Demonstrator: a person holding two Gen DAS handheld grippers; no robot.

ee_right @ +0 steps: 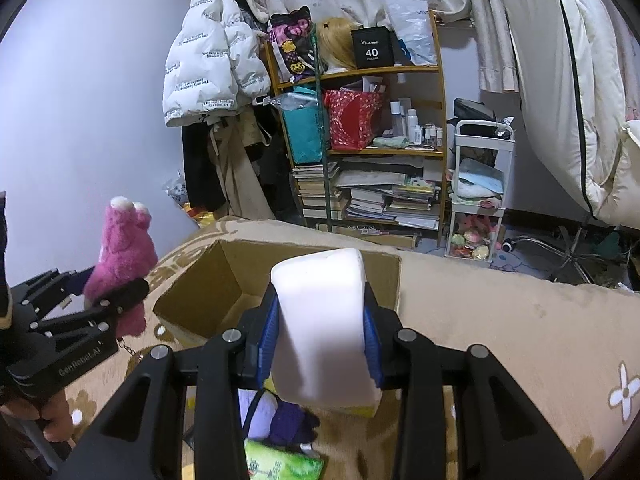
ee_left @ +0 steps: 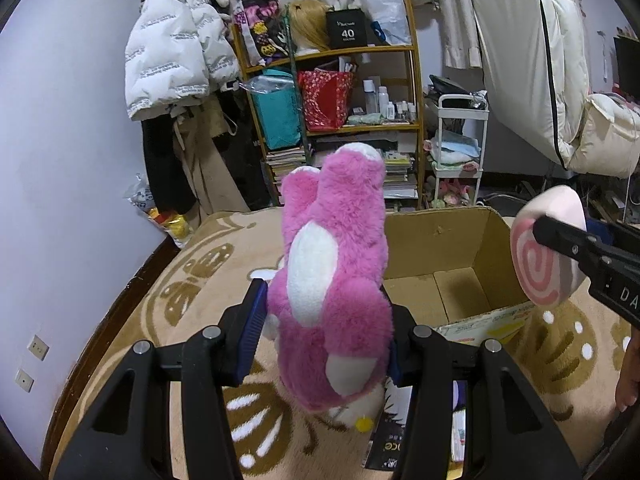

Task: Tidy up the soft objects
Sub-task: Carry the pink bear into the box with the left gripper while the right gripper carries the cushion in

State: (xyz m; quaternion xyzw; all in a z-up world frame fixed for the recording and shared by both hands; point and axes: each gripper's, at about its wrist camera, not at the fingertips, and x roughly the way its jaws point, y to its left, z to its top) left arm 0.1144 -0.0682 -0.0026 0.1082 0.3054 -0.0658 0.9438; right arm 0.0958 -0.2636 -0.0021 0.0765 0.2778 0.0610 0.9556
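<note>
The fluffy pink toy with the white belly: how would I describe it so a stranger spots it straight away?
Find the open brown cardboard box on the beige patterned blanket. Just left of it, the left gripper is clamped on a shaggy pink plush bear held above the blanket. Unlike the smooth white cushion with a pink swirl nearby, it is furry, with a white belly patch.

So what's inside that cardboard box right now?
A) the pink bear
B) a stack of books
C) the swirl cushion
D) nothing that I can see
D: the part of the cardboard box that shows is bare inside, while the pink bear sits clamped in the left tongs and the swirl cushion in the right tongs, both outside it.
</note>
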